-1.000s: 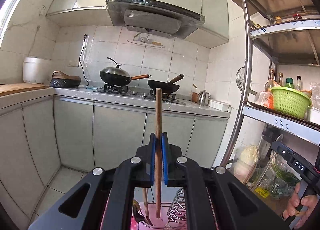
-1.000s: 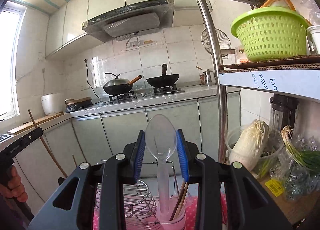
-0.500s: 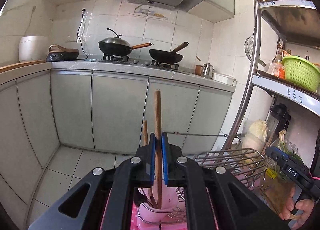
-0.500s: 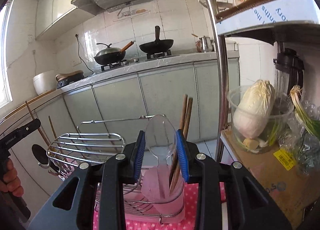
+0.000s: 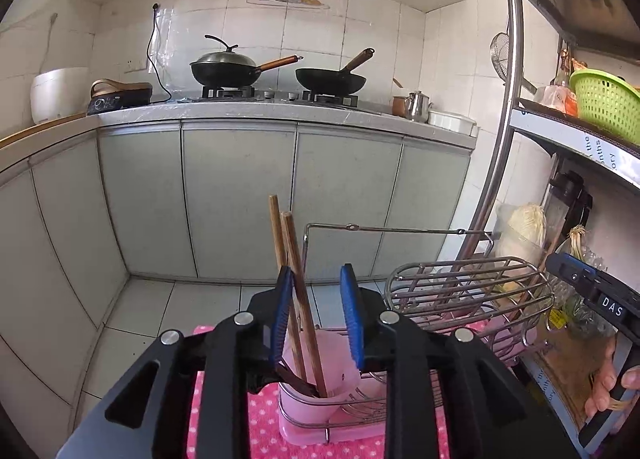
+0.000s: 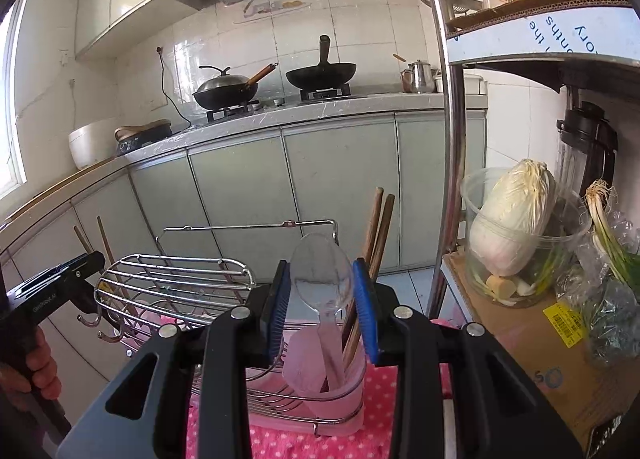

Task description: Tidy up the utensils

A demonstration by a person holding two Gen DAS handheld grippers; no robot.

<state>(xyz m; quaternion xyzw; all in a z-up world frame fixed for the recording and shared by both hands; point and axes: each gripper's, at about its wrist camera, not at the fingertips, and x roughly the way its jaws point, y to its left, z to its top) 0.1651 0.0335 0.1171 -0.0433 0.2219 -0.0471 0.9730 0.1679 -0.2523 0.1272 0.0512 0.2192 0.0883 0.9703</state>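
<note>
Low in the centre of the left wrist view, the left gripper (image 5: 316, 315) has its jaws opening, and the two wooden chopsticks (image 5: 294, 283) standing in the pink utensil cup (image 5: 340, 387) lean between the blue pads near the left one; no pad seems to press on them now, so they look released into the cup. In the right wrist view, the right gripper (image 6: 321, 301) is closed on the bowl of a clear plastic spoon (image 6: 321, 275), whose handle reaches down into the same cup beside the chopsticks, at lower centre of the frame. The cup sits at the front of a wire dish rack (image 6: 176, 283) on a pink dotted mat (image 6: 280, 443). The spoon is probably very light and thin, smooth enough to slip and a little springy, so a modest squeeze across the bowl's widest part, as now, suits it better than a hard pinch that could crack it. The chopsticks are stiff, light and slender; they are best taken about mid-length, both together, so they do not swivel. The cup itself looks light and could tip if a utensil is pushed sideways against its rim.
</note>
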